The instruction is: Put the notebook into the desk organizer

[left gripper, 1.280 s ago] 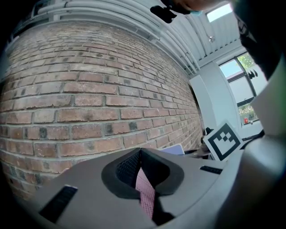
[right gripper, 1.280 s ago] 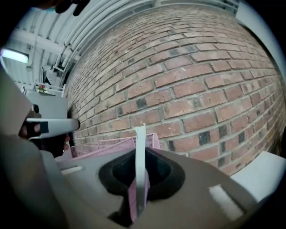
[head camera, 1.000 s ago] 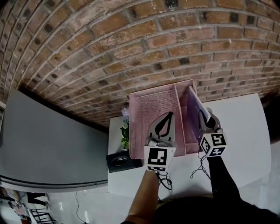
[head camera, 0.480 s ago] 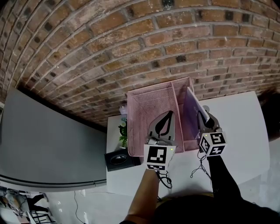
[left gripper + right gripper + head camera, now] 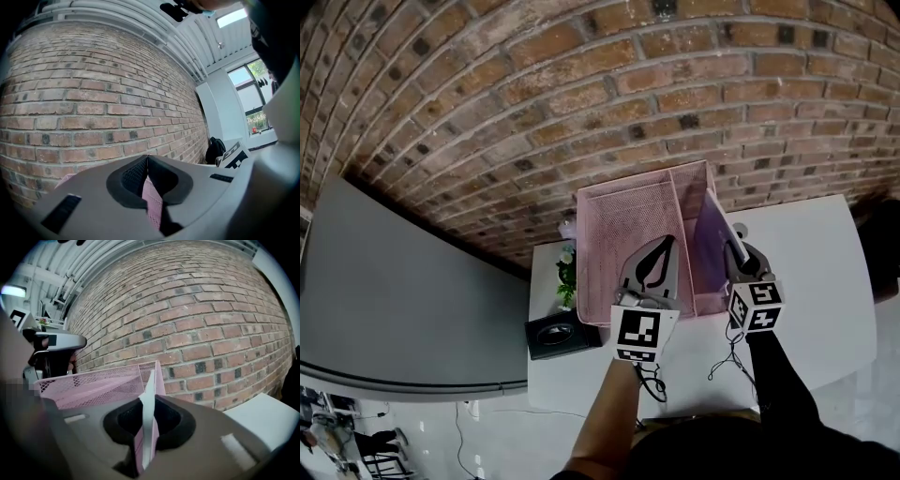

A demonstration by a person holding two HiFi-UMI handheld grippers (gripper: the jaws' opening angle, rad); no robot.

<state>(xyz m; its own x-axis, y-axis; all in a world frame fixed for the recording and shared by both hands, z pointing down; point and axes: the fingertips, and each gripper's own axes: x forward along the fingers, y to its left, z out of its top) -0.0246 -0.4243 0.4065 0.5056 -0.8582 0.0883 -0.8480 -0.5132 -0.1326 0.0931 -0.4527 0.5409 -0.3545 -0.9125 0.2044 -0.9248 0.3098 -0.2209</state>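
Note:
A pink mesh desk organizer [image 5: 628, 220] stands on the white table [image 5: 811, 281] against the brick wall. My left gripper [image 5: 655, 258] is shut on its mesh wall; the left gripper view shows pink mesh [image 5: 152, 206] pinched between the pads. My right gripper [image 5: 735, 255] is shut on the notebook [image 5: 712, 234], which has a lilac cover and white pages. It stands on edge, tilted, in the organizer's narrow right compartment. In the right gripper view the notebook [image 5: 149, 413] rises between the pads of the right gripper [image 5: 149, 401], with the organizer [image 5: 93, 387] just ahead.
A black block [image 5: 551, 335] and a small plant [image 5: 567, 281] sit at the table's left edge beside the organizer. Thin cables [image 5: 727, 361] lie near the front edge. The brick wall [image 5: 581, 94] is right behind the organizer. A grey surface [image 5: 403, 309] lies to the left.
My right gripper has brought the notebook slightly down and deeper into the right compartment. The left gripper shifted a little, still holding the mesh wall.

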